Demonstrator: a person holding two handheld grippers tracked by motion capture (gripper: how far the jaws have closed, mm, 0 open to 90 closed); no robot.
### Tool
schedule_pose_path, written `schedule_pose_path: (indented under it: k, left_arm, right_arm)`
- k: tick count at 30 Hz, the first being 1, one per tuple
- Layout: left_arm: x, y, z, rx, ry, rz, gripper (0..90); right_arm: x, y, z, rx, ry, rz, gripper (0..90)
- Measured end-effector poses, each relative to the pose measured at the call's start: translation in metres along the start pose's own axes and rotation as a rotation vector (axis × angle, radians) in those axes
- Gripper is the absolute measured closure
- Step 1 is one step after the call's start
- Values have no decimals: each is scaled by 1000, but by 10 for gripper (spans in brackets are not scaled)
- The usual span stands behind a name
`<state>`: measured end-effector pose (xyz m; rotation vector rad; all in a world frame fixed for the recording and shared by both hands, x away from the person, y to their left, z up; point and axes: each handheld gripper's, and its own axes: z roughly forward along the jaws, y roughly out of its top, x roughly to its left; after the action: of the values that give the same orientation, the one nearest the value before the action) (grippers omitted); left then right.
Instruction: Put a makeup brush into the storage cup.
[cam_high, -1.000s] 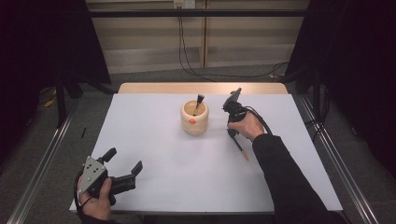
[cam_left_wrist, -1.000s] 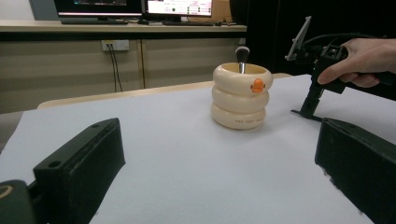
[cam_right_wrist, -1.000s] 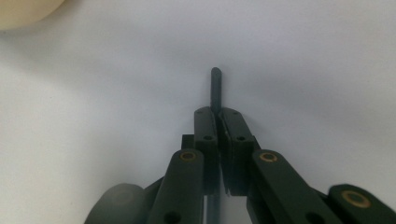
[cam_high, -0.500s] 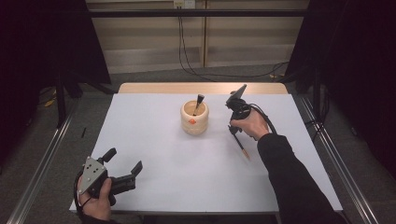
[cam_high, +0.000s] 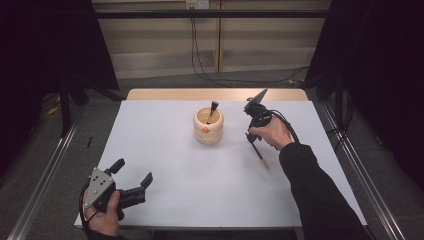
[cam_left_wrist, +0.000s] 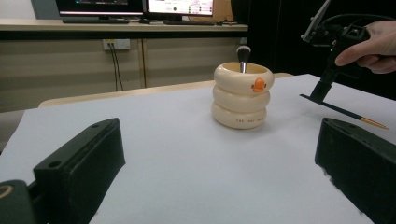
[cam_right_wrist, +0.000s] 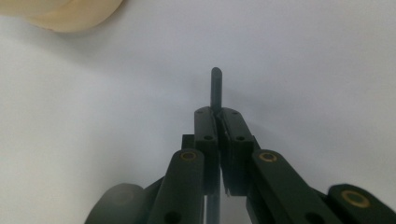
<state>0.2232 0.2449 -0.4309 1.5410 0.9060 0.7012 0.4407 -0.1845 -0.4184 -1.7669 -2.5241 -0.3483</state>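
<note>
The ringed cream pen holder (cam_left_wrist: 241, 94) looks like smooth, slightly glossy plastic, the slim brush (cam_high: 258, 151) has a dark matt handle with a shiny golden end, and the white table cover (cam_high: 200, 185) looks matt and paper-like.

a lab recording booth: black curtains (cam_high: 55, 45), metal frame rails (cam_high: 42, 180), monitors (cam_left_wrist: 135, 7) on a bench.

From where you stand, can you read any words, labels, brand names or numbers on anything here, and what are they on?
Small reddish print on the bottom ring of the cream ringed holder: too small and blurred to read.
Monitor screens at the back: lit, but their text is too small to read.
Orange duck-bill badge on the holder's top ring: a picture, no words.
No readable text on the slim dark brush in the right gripper or on the left gripper.
</note>
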Motion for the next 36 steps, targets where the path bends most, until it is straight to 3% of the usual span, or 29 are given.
schedule_pose_path:
  k: [13,20,22,32,36]
  left_arm:
    - [1,0,0,1,0,3,12]
    - [1,0,0,1,3,3,11]
    - [1,0,0,1,2,2,11]
    - [1,0,0,-2,2,1,5]
    - [1,0,0,0,5,4,4]
  right_arm:
    - [4,-11,-19,-75,13,-43,867]
    - [3,-17,-25,-125,56,-62,867]
    - [3,-20,-26,-161,68,-83,867]
    - [3,-31,-44,-284,92,-87,867]
    - [4,-37,-50,-337,86,-117,867]
